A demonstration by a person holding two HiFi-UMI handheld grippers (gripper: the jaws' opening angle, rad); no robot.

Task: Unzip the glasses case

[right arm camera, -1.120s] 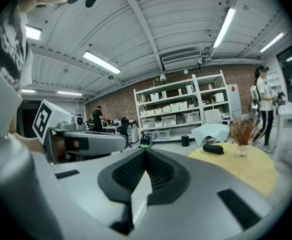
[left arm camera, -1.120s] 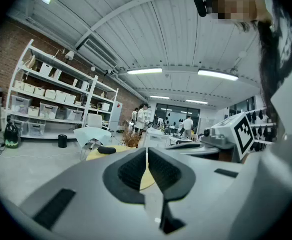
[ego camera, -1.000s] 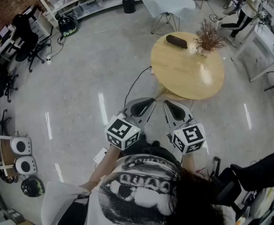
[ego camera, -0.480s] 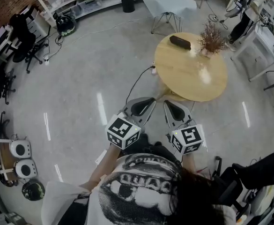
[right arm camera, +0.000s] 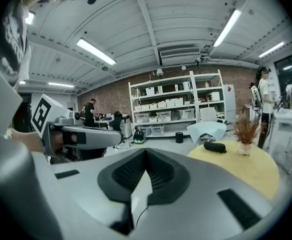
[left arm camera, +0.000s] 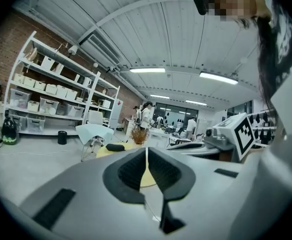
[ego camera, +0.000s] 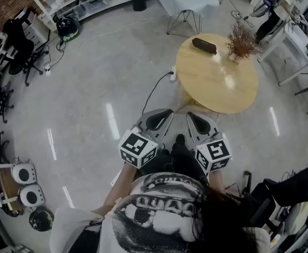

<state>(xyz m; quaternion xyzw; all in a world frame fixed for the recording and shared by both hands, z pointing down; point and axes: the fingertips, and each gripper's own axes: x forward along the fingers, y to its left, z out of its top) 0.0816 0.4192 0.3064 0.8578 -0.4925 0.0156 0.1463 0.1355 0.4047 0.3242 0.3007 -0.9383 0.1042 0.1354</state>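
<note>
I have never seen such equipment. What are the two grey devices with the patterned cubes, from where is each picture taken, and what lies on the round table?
No robot here: a person holds a two-jaw tool in each hand. The head view, from a camera on the person's head, looks down on the left gripper and the right gripper; the cubes are parts of them. The other two pictures come from a camera on each gripper, looking along its jaws. Both pairs of jaws are closed and empty. Ahead stands a round wooden table with a glasses case and a vase of dried plant on it. The grippers are short of the table; the case is untouched.
</note>
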